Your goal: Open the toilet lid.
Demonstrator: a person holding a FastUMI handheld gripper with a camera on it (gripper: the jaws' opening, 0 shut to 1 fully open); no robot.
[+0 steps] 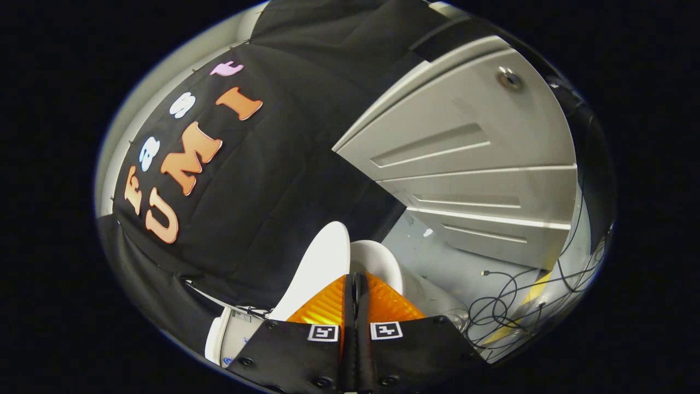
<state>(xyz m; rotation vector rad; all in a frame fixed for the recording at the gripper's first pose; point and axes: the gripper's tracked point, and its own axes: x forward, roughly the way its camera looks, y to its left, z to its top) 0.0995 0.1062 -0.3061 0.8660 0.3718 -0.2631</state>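
Gripper view: the gripper (356, 282) has its 2 fingers pressed together, holding nothing. Just beyond their tips stands the white toilet lid (322, 268), raised, beside the toilet seat (380, 262). A grey panelled door (465, 164) and loose black cables (503, 306) lie beyond.

gripper (355, 284): fingers closed together, square tag markers, black screwed mounts.

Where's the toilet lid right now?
In the gripper view the toilet lid stands raised just beyond the fingers of the hand-held gripper, which are closed together, with the black cloth wall behind it.
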